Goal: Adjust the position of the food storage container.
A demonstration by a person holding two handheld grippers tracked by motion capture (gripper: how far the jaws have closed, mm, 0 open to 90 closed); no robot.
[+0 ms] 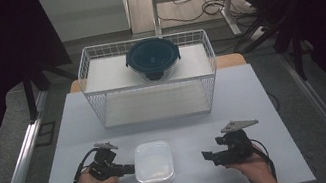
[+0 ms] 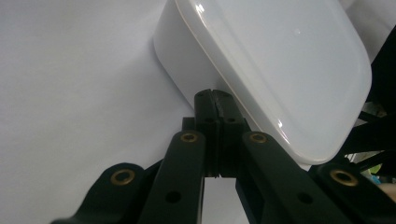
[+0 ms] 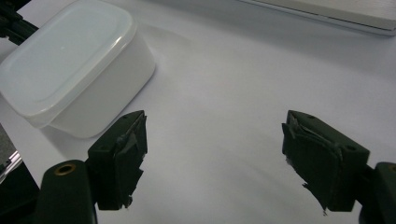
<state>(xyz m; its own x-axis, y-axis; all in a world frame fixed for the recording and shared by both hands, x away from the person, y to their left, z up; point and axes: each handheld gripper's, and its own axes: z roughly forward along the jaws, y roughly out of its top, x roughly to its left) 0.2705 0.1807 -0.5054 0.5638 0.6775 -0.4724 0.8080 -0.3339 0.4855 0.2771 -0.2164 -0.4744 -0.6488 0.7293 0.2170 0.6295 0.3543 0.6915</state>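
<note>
Closed left tongs (image 2: 215, 100) touching container (image 2: 280, 65) side, right tongs (image 3: 212, 158) apart

lidded box (image 1: 153, 162) before rack (image 1: 153, 104), bowl (image 1: 152, 59) on rack

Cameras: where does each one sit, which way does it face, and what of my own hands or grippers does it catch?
High view: above the near edge, looking forward and down on the table, wire basket, white container; both hands, left gripper and right gripper show.
Left gripper view: on the left gripper, along shut jaws at the container's side.
Right gripper view: on the right gripper, along open jaws over the table; container sits left.
Shared: all three catch the white container.
</note>
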